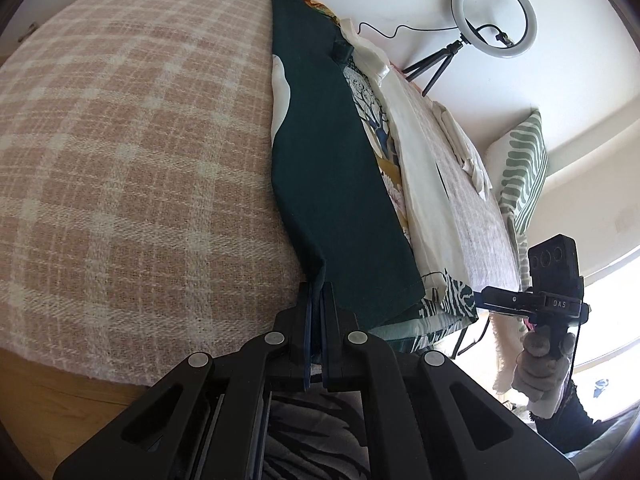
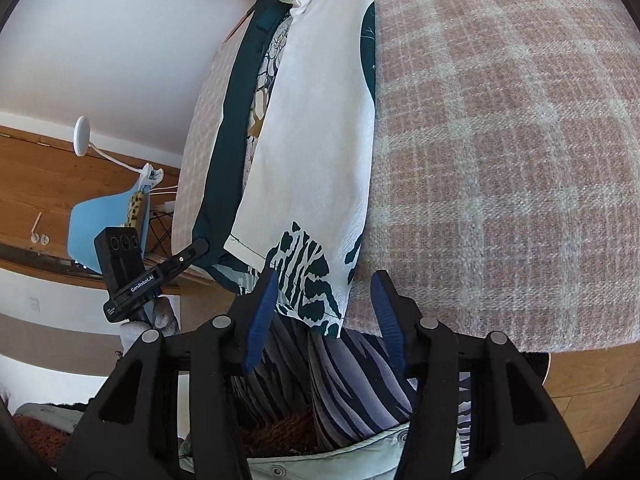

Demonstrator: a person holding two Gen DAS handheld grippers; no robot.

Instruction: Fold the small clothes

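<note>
Garment (image 1: 340, 184) edge in left tongs (image 1: 319, 292)

The right gripper (image 2: 324, 312) is hovering with jaws spread wide at the near hem of a white, dark-green-printed garment (image 2: 316, 132) lying on the plaid-covered table (image 2: 500, 140). The left gripper (image 2: 200, 249) is pinching the garment's dark green edge.

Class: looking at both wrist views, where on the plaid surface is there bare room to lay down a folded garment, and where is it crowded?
Bare room: the wide plaid blanket between its near edge and the dark green cloth. Crowded: the strip of stacked garments beyond, with the white printed garment and more pale clothes. The left tool is shut on the green cloth's corner; the right tool stands open at the printed hem.
</note>
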